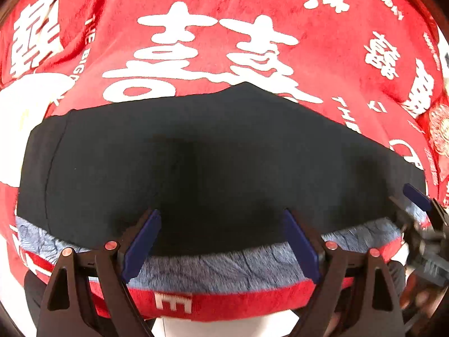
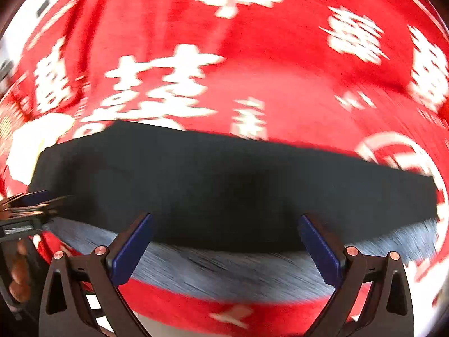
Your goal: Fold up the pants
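Note:
The black pants [image 1: 213, 157] lie folded flat on a red blanket with white characters [image 1: 196, 8]. A blue-grey band [image 1: 213, 264] shows along their near edge. My left gripper [image 1: 221, 241] is open over the near edge, fingers apart, holding nothing. My right gripper [image 2: 224, 247] is open over the same near edge of the pants [image 2: 224, 185]; its view is blurred by motion. The right gripper also shows at the right edge of the left wrist view [image 1: 421, 213], and the left gripper shows at the left edge of the right wrist view [image 2: 31, 210].
The red blanket [image 2: 280, 56] covers the whole surface around the pants. Its near edge [image 1: 196, 306] drops off just below the grippers. A hand shows at the lower left of the right wrist view [image 2: 19, 275].

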